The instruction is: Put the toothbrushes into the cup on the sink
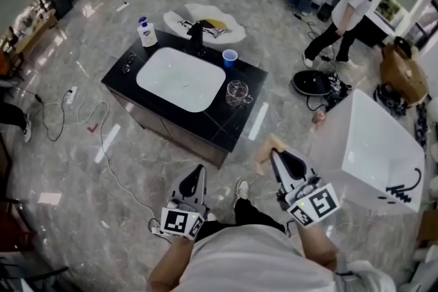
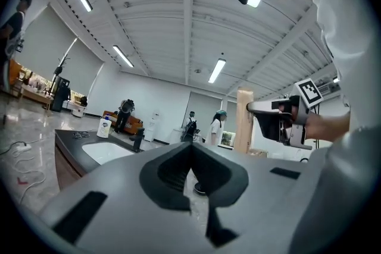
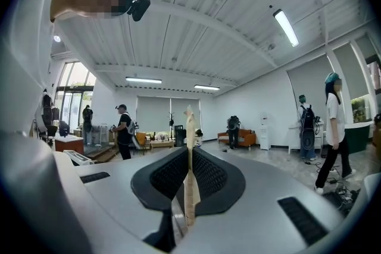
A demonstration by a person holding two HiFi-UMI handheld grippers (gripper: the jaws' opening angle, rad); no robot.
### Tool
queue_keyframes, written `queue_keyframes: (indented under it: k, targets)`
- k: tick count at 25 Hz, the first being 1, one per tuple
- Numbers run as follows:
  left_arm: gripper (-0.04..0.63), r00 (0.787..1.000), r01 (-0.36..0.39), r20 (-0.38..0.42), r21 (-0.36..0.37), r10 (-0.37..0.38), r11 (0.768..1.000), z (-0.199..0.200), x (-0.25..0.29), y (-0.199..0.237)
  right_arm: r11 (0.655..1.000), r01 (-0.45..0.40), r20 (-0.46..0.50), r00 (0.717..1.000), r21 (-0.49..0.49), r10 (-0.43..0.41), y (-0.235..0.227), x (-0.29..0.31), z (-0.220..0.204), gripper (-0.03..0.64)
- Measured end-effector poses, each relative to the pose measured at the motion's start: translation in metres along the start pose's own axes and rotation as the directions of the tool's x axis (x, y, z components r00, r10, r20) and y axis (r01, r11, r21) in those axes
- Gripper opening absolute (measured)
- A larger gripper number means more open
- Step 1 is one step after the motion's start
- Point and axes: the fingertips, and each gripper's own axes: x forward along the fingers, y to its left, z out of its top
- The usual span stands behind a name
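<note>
right gripper (image 3: 188, 156) pinches a thin pale wooden toothbrush (image 3: 189, 122) upright, probably for dropping into the small blue plastic cup (image 1: 230, 58); left gripper (image 2: 191, 165) pressed together, empty

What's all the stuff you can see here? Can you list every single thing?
counter: one, black, mid-floor
basin: one, white, set in the counter
tap: one, black, behind the basin
soap bottle: one, white with blue cap, left of the tap
cup: one, blue, right of the tap
mug: one, clear glass, right of the basin
tub: one, white, floor at right
power strip: one, white, floor at left
bystander: one, white shirt, far right
toothbrush: one, tan, in the right gripper
left gripper: grey, shut, empty
right gripper: grey, shut on the toothbrush
</note>
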Motion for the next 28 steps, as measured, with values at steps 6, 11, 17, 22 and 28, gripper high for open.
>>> queue_keyframes:
  k: [6, 11, 17, 22, 28]
  targets:
    - [0.002, 0.999, -0.045, 0.010, 0.023, 0.045, 0.999, 0.006, 0.045, -0.005, 0.998, -0.060, -0.001, 0.998, 0.010, 0.060, -0.041, 0.022, 0.002, 0.049]
    - [0.002, 0.997, -0.074, 0.016, 0.038, 0.074, 0.997, 0.011, 0.079, -0.004, 0.995, -0.097, 0.008, 0.995, 0.022, 0.097, -0.070, 0.041, 0.003, 0.049]
    - [0.002, 0.995, -0.094, -0.005, 0.056, 0.095, 0.994, 0.008, 0.103, -0.004, 0.992, -0.122, 0.016, 0.992, 0.036, 0.122, -0.096, 0.055, 0.004, 0.049]
    - [0.002, 0.995, -0.103, -0.002, 0.065, 0.103, 0.993, 0.011, 0.118, -0.004, 0.990, -0.134, 0.021, 0.991, 0.034, 0.133, -0.112, 0.067, 0.005, 0.049]
    - [0.002, 0.992, -0.125, 0.001, 0.064, 0.125, 0.990, 0.010, 0.126, -0.002, 0.987, -0.151, 0.022, 0.988, 0.045, 0.151, -0.126, 0.087, 0.002, 0.049]
